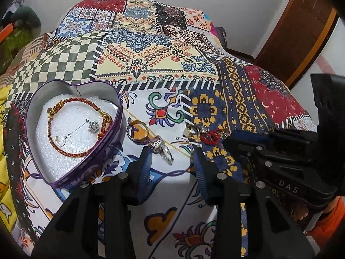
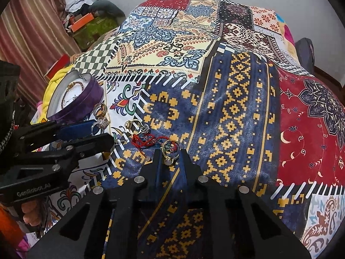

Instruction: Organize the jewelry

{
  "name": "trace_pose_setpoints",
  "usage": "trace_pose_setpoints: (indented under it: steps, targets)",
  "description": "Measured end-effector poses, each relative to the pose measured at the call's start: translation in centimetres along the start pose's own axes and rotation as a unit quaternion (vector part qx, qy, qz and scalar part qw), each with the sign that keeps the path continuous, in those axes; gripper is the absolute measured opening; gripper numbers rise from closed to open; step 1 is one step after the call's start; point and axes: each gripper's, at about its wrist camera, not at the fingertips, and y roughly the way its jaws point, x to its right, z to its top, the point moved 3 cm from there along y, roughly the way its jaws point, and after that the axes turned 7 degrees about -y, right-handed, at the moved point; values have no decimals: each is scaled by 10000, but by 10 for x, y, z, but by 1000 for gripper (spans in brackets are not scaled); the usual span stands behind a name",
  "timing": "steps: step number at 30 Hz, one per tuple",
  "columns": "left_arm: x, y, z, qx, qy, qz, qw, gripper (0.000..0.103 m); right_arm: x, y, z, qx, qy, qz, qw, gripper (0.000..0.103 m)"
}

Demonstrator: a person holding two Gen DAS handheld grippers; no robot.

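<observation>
A purple heart-shaped tin (image 1: pixel 120 116) sits at the left with white foam, holding a red-gold braided bracelet (image 1: pixel 71 151) and a silver crown pin (image 1: pixel 94 127). It also shows in the right wrist view (image 2: pixel 94 92). On the patterned cloth lie a banded ring (image 1: pixel 137 131), a silver ring (image 1: pixel 165 154), a gold ring (image 1: pixel 190 132) and a red thread bracelet (image 1: pixel 210 138). My left gripper (image 1: pixel 170 157) is open around the silver ring. My right gripper (image 2: pixel 170 154) is closed on a gold ring with coloured stones (image 2: pixel 170 149), beside the red thread bracelet (image 2: pixel 143 139).
The patchwork cloth (image 1: pixel 163 64) covers the whole surface and drops off at the left edge, where yellow fabric (image 1: pixel 4 112) lies. A dark wooden door (image 1: pixel 301 34) stands at the back right. Boxes and clutter (image 2: pixel 86 23) sit by a striped curtain (image 2: pixel 32 32).
</observation>
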Motion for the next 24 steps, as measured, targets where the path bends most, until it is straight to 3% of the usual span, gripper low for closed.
trace_pose_setpoints:
  steps: [9, 11, 14, 24]
  targets:
    - [6, 7, 5, 125, 182, 404, 9989, 35, 1, -8, -3, 36, 61, 76, 9999, 9]
    - [6, 9, 6, 205, 233, 516, 9982, 23, -2, -13, -5, 102, 5, 47, 9999, 9]
    - [3, 11, 9, 244, 242, 591, 9977, 13, -5, -19, -7, 160, -71, -5, 9998, 9]
    - [9, 3, -1, 273, 334, 599, 9973, 13, -6, -38, -9, 341, 26, 98, 9994, 9]
